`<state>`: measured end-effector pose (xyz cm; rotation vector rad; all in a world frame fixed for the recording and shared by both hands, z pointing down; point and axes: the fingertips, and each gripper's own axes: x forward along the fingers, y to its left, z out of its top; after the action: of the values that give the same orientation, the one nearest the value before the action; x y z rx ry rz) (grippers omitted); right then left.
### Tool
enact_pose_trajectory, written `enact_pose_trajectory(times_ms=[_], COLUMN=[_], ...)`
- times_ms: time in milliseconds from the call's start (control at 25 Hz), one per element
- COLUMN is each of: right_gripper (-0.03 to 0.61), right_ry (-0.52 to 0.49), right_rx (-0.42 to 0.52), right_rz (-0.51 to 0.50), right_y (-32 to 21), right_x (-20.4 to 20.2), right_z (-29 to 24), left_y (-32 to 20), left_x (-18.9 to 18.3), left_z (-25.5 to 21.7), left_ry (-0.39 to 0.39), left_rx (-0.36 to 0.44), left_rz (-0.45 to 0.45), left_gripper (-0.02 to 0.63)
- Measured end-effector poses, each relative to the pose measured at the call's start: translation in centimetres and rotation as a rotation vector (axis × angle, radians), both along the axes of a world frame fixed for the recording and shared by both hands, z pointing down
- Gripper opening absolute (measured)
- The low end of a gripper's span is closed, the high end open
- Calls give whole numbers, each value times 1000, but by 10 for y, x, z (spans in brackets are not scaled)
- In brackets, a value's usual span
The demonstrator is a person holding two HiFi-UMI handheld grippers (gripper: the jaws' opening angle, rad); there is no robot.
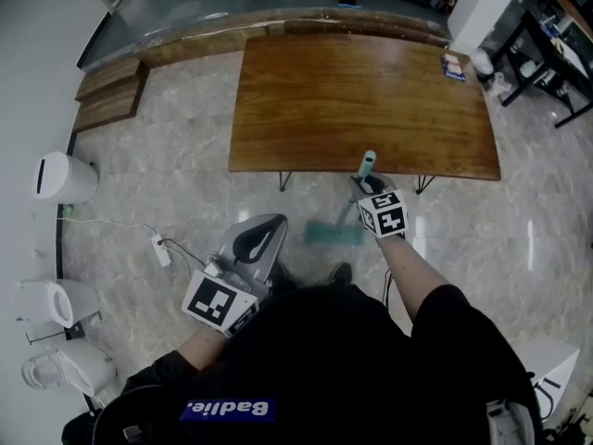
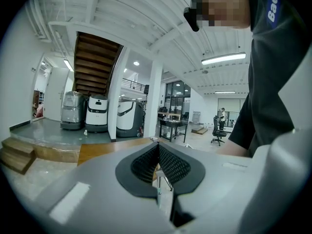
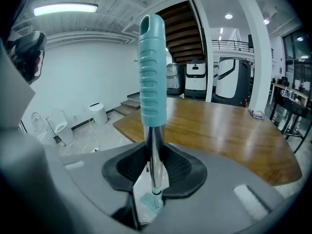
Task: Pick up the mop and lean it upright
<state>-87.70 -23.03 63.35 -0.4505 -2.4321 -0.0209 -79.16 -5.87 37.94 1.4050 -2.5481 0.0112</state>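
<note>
The mop stands nearly upright just in front of the table's near edge. Its teal grip (image 1: 368, 163) is on top, and its flat teal head (image 1: 334, 234) rests on the floor. My right gripper (image 1: 369, 189) is shut on the mop's metal pole just below the grip. In the right gripper view the pole (image 3: 154, 160) runs up between the dark pads to the ribbed teal grip (image 3: 152, 72), and the mop head (image 3: 151, 202) shows far below. My left gripper (image 1: 256, 242) hangs lower left of the mop, apart from it. Its pads (image 2: 168, 164) meet at the tips with nothing between them.
A long wooden table (image 1: 361, 100) stands ahead with a small packet (image 1: 453, 66) on its far right corner. White bins (image 1: 63, 176) line the left wall, and a power strip (image 1: 160, 249) with its cable lies on the floor. Wooden steps (image 1: 109, 91) are far left.
</note>
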Motion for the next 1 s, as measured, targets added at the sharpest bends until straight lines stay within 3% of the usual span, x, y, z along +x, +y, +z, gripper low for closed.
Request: enact_pose_trajectory(times_ms=[400,1000], right_gripper=[110,118], right_ry=[14,19], right_rx=[38,100], right_rz=[-8,32], right_y=[-5,-17], right_x=[-40,-70], right_z=[6,15], left_y=[11,23], left_x=[-23,-23], left_z=[-3,5], left_ry=[-11,7], left_rx=[-12,-20], left_rz=[-1,-26], left_gripper=[20,20])
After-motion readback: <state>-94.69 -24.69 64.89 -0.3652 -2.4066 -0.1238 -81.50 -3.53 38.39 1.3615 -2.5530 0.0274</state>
